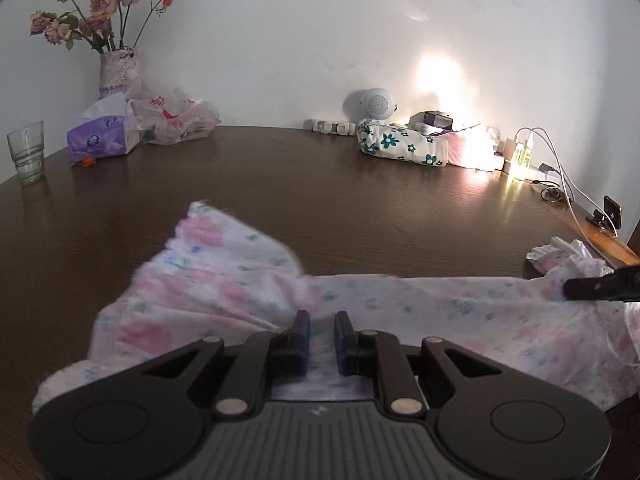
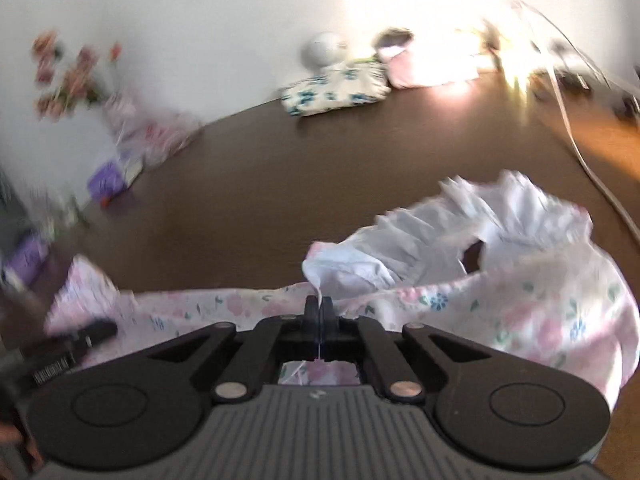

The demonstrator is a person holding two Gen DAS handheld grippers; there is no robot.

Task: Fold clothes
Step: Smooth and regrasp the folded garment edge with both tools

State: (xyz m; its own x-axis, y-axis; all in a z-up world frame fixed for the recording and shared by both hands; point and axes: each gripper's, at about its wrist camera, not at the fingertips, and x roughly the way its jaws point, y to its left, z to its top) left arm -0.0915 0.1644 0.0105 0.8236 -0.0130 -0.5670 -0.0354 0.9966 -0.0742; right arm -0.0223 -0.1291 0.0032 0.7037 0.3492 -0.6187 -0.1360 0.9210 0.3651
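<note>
We can read almost nothing here. A small pale logo mark sits on the ribbed grey housing just behind the fingers in both views, too small to make out as letters. The purple tissue pack, far ahead and left of the fingers, carries a round emblem, illegible. A white printed strip on the other gripper's black arm, left of the fingers, is blurred.

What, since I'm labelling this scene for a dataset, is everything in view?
Floral garment: one, white-pink, spread across near table.
Table: one, dark brown, under everything.
Glass: one, clear, far left.
Tissue pack: one, purple, back left.
Vase of flowers: one, pinkish, back left.
Plastic bag: one, clear, beside tissue pack.
Folded cloth: one, white with teal flowers, back centre.
Cables: several, white, back right.
Left gripper: one, black, jaws slightly apart over garment.
Right gripper: one, black, shut on garment.
</note>
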